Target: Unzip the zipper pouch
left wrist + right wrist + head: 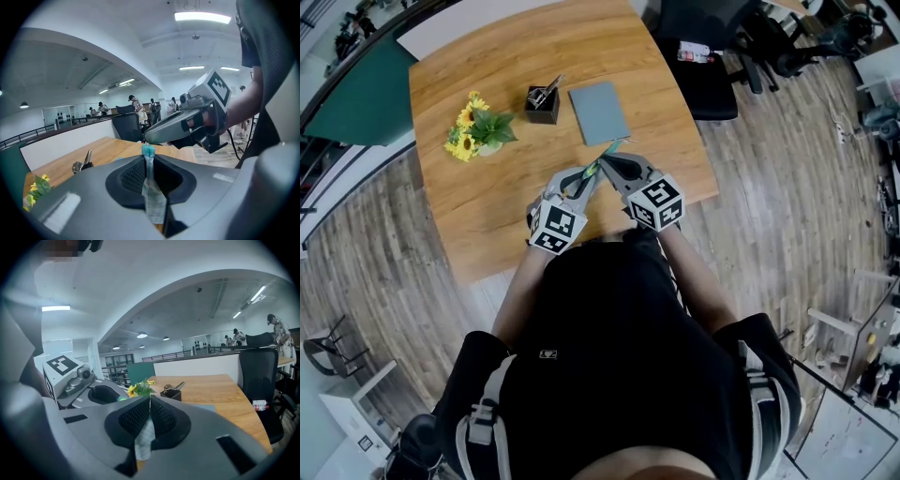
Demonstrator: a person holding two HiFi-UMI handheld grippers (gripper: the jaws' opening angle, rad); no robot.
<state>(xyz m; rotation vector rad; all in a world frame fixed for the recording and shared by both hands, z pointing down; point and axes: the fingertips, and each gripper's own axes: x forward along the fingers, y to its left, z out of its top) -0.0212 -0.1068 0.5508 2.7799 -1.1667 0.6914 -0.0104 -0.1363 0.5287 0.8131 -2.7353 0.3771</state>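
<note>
Left tool (149,157) clamped on zipper pouch (153,201) | right tool (150,400) clamped on it too | unzipping seemingly barely begun, opening unseen

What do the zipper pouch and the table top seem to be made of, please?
Zipper pouch: probably thin woven fabric, pale grey and matte; a faint grid texture shows and it creases softly.
Table top: wood or a wood-look laminate with a smooth satin finish; long grain lines run across it.

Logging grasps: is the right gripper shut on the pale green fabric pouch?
Shut: fingers of the right gripper pinch the pale green fabric pouch.
</note>
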